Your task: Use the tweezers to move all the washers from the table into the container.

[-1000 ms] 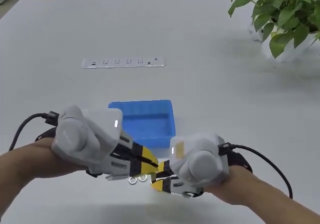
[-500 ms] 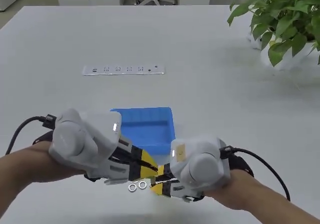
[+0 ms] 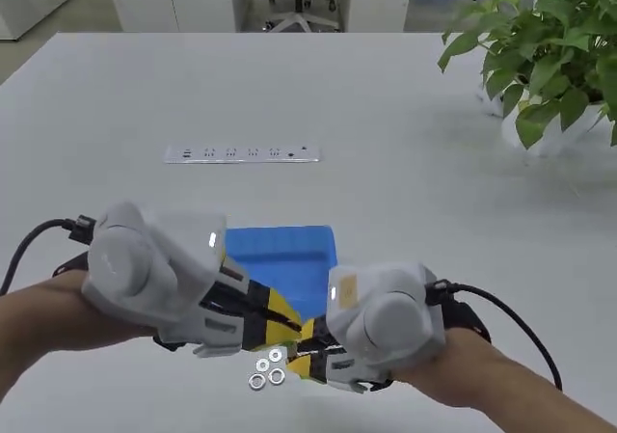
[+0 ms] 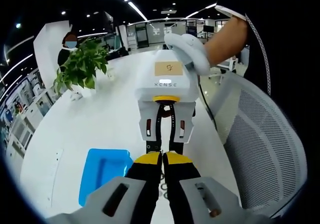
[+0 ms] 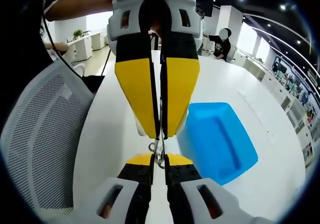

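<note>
Washers (image 3: pixel 268 367), 3 of them, lie close together on the desk (image 3: pixel 405 163) by its near edge, just in front of the blue container (image 3: pixel 289 245). Above them the two grippers meet tip to tip. The left gripper (image 4: pixel 162 159) has its tongs clenched on the tweezers (image 5: pixel 160 134). The right gripper (image 5: pixel 159 163) has its tongs pressed together at the tweezers' end; I cannot tell if they grip it.

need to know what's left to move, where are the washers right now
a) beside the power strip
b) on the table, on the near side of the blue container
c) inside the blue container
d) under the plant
b: the washers lie loose on the table, just nearer the person than the blue container, whose visible part holds none.
</note>
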